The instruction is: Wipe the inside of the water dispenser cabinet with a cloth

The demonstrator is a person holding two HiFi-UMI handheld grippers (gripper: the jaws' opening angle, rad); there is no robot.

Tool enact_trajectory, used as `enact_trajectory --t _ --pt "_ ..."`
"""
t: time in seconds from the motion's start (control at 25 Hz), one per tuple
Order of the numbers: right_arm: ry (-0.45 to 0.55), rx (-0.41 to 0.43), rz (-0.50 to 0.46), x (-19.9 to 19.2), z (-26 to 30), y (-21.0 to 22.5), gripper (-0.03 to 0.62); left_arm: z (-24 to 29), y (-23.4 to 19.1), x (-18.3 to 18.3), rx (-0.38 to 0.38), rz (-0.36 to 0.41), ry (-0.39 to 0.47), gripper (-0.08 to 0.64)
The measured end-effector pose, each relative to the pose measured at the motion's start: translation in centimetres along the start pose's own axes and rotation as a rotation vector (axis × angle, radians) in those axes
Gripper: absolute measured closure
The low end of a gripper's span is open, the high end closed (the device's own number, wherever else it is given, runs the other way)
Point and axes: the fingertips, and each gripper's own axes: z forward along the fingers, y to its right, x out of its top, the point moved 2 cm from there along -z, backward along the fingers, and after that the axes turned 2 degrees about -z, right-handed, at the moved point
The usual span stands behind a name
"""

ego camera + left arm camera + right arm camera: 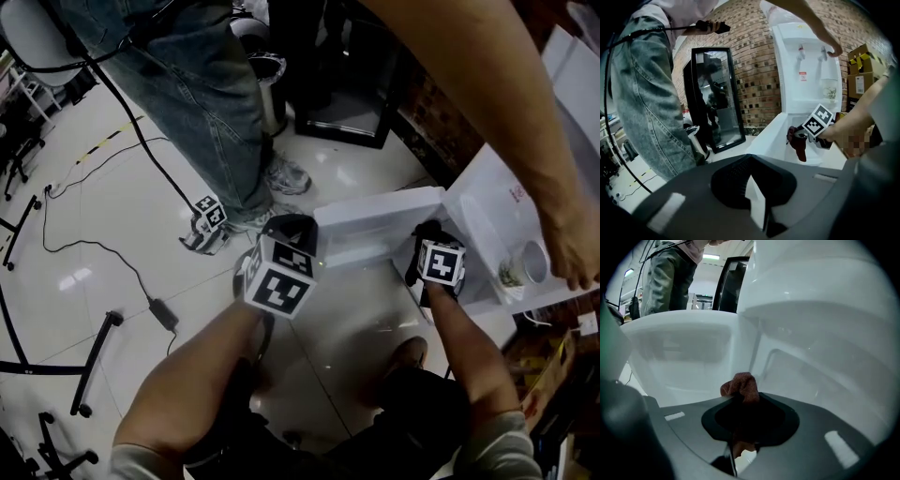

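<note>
Two hand-held grippers in frame, one per hand. The right hand-held gripper is clamped on a dark red cloth, with a bunched end poking out past the jaws. It sits at the mouth of the low cabinet in the white water dispenser, just beside the open cabinet door. The cloth is close to the white inner surfaces; can't tell if it touches them.

The left hand-held gripper has its jaws fully together with nothing between them. It is held out on the floor side, apart from the cabinet and pointing towards the door.

A second person in jeans stands to the left. That person's hand reaches over to the taps at the dispenser's top. A white cup sits in the dispenser's tray recess. A brick wall is behind, and a black-framed glass panel leans on it. Cardboard boxes are stacked at right. The glossy white floor has black cables across it.
</note>
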Motion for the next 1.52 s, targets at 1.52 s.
enact_trajectory --t 1.52 --pt "0.122 0.721 -0.383 1.0 -18.4 -24.2 0.494 -7.5 -1.5 -2.6 0.028 -0.013 0.039 0.56"
